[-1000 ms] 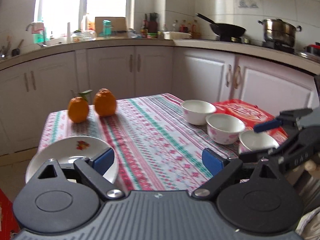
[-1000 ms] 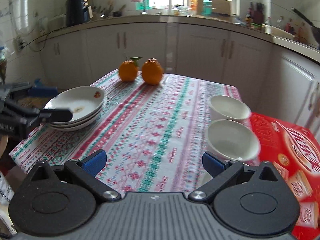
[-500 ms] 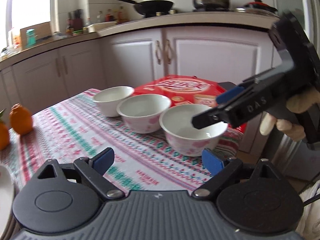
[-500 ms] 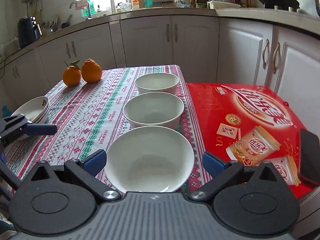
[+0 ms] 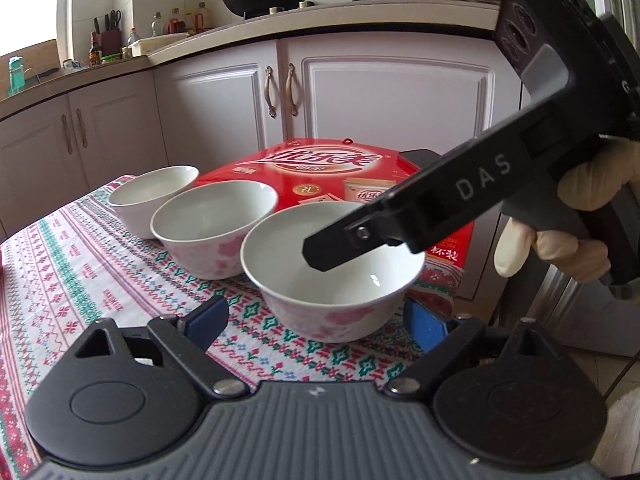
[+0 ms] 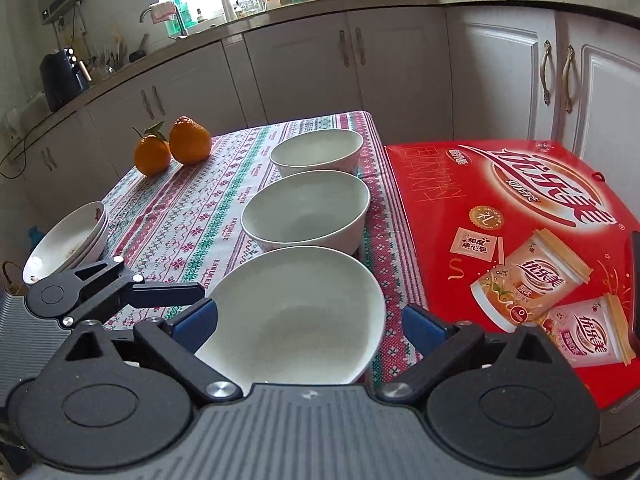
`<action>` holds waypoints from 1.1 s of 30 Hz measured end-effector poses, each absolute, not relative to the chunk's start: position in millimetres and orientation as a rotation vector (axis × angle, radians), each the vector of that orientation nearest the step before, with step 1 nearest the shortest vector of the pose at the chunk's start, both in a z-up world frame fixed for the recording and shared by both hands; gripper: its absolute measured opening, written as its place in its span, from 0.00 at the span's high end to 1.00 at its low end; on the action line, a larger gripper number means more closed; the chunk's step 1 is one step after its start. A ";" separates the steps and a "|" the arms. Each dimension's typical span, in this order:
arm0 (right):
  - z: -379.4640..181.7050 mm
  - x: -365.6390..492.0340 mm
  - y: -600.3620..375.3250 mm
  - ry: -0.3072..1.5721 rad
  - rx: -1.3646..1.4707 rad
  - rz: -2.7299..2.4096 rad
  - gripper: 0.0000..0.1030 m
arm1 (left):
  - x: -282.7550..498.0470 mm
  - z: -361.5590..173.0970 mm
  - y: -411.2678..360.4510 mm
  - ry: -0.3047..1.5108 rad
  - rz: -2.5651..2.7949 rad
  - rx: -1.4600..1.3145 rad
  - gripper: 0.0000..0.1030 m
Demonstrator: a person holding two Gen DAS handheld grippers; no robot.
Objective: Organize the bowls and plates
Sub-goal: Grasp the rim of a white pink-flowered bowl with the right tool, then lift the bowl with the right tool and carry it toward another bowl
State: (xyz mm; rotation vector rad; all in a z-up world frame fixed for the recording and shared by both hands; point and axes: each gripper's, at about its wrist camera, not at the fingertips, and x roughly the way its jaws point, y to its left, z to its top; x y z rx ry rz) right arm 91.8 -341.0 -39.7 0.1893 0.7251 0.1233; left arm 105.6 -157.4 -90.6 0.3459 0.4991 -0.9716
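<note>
The bench carries a patterned cloth with red and green rows. On its right side lies a big red gift box with printed cups, flat, touching the cloth edge. Three white bowls stand in one row beside the box: the far bowl, the middle bowl and the near bowl. They stand very near to each other; from the left wrist view the near bowl and the middle bowl show pink flowers on the outside. At the left edge of the bench a stack of plates rests, well apart from the bowls. Two oranges sit together at the far left corner.

The right claw is released, its blue pads on both sides of the near bowl, not pressing it; one finger reaches over the bowl's inside in the left wrist view. The left claw is also released, wide, just in front of the same bowl, with the bowl between its pads.
</note>
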 end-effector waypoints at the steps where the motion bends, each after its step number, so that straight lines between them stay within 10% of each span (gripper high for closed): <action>1: -40.0 93.2 -342.6 0.728 0.193 0.130 0.04 | 105.7 -91.4 -159.1 0.500 -0.974 0.347 0.09; 11: -45.2 104.5 -353.5 0.756 0.253 0.176 0.25 | 104.4 -93.4 -165.3 0.496 -0.986 0.345 0.17; 33: -33.3 107.7 -320.1 0.754 0.244 0.275 0.26 | 96.6 -72.7 -125.8 0.524 -0.920 0.323 0.19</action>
